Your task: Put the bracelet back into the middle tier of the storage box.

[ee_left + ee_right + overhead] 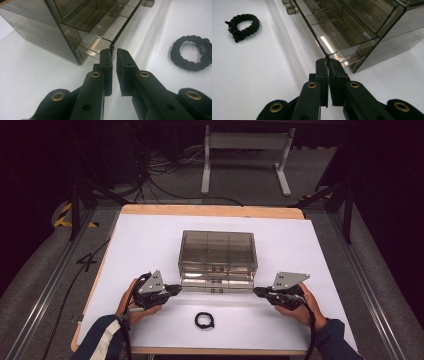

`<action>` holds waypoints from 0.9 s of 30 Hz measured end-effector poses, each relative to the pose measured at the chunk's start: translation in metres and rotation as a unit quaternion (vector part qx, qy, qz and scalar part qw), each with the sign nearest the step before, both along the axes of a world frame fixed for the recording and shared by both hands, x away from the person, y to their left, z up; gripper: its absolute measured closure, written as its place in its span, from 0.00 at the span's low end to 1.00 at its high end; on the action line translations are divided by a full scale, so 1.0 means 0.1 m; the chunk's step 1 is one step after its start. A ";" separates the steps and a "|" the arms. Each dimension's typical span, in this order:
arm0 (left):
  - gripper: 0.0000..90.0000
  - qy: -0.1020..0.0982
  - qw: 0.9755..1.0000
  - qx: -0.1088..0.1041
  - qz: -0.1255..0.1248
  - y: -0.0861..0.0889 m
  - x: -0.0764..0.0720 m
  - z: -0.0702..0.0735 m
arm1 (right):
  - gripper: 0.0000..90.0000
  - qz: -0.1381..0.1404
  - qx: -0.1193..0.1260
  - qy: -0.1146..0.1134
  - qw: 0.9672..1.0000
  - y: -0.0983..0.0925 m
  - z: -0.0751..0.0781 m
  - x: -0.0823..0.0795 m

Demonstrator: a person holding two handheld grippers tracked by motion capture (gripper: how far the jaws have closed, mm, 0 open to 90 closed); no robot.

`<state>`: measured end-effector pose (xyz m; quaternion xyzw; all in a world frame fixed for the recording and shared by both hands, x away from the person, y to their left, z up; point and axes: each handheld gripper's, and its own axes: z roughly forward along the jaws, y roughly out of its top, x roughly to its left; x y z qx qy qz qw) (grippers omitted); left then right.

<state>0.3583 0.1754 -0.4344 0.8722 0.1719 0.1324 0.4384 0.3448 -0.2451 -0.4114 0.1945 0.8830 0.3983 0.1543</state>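
I have the smoked clear organiser box [218,254] sitting mid-counter [145,245], its lower drawer front [216,284] facing me. My left hand-held gripper [114,53] is clenched on the drawer front's thin left edge, and my right hand-held gripper [328,60] on its right edge. The plastic looks rigid, light, slick and likely brittle, so I judge gripping both thin corners evenly is safest. The black braided bracelet [204,320] lies near me.

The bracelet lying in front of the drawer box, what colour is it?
Black. The braided bracelet shows best in the right gripper view, on the white table.
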 end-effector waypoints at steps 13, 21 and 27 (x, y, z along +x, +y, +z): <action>0.93 0.003 1.000 0.004 -0.005 0.00 -0.03 0.00 | 0.97 0.005 -0.002 0.003 1.000 -0.01 0.00 -0.01; 0.92 0.003 1.000 0.007 -0.009 0.00 -0.07 -0.02 | 0.97 0.016 -0.005 0.007 1.000 -0.01 0.00 -0.04; 0.91 0.002 1.000 0.010 -0.009 0.00 -0.08 -0.03 | 0.96 0.019 -0.004 0.009 1.000 -0.02 0.00 -0.04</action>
